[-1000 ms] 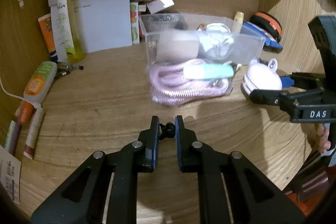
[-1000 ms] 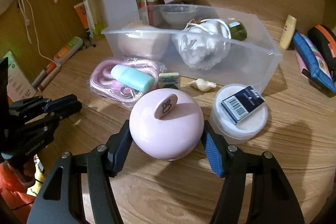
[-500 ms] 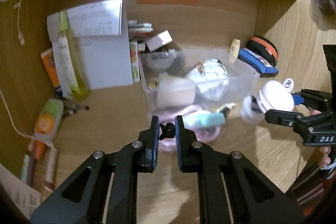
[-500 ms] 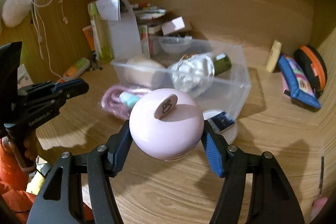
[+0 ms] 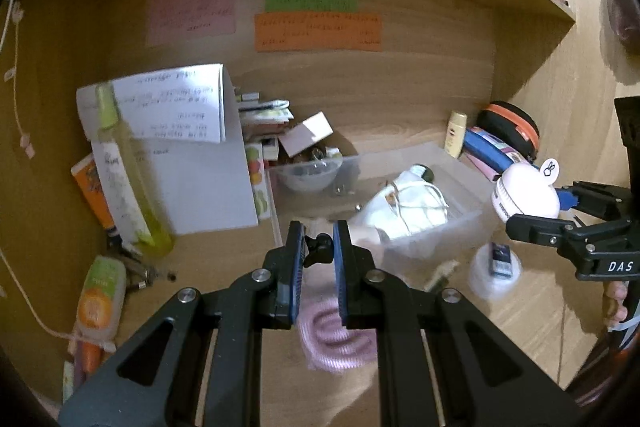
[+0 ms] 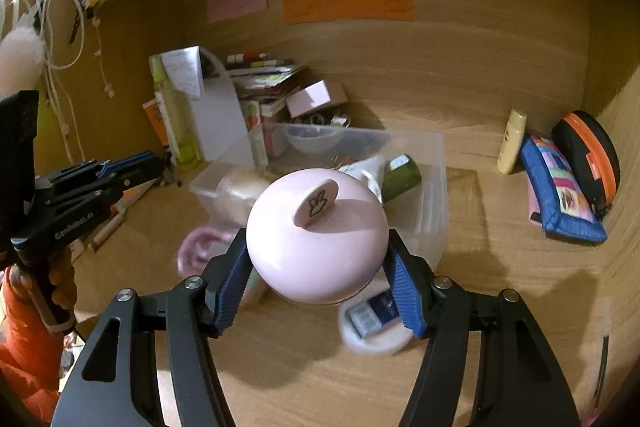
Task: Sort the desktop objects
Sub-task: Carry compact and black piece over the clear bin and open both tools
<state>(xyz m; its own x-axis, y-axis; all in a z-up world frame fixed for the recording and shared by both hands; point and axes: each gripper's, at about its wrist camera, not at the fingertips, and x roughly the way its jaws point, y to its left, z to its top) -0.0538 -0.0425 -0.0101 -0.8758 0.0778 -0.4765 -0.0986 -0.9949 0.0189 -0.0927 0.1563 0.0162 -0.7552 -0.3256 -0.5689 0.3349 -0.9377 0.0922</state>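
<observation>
My right gripper (image 6: 318, 287) is shut on a round pink container (image 6: 316, 235) with a rabbit tab and holds it in the air above the desk; it also shows in the left wrist view (image 5: 526, 197). My left gripper (image 5: 318, 255) is shut on a small black clip (image 5: 319, 247), raised above the desk. Below lie a clear plastic bin (image 5: 440, 223) with a white bundle (image 5: 408, 207) inside, a pink coiled cord (image 5: 336, 335) and a white round lid with a dark blue card (image 6: 374, 323).
A yellow-green bottle (image 5: 128, 187) and a white paper stand (image 5: 192, 155) are at the left. Tubes (image 5: 98, 299) lie along the left wall. A blue pouch (image 6: 560, 195), an orange-black case (image 6: 588, 159) and a small cream bottle (image 6: 512, 141) are at the right. Books (image 6: 264, 75) are stacked behind the bin.
Both grippers have risen and pulled back from the desk, each still holding its object. The pink container has been lifted off the desk, and the view now takes in the whole shelf.
</observation>
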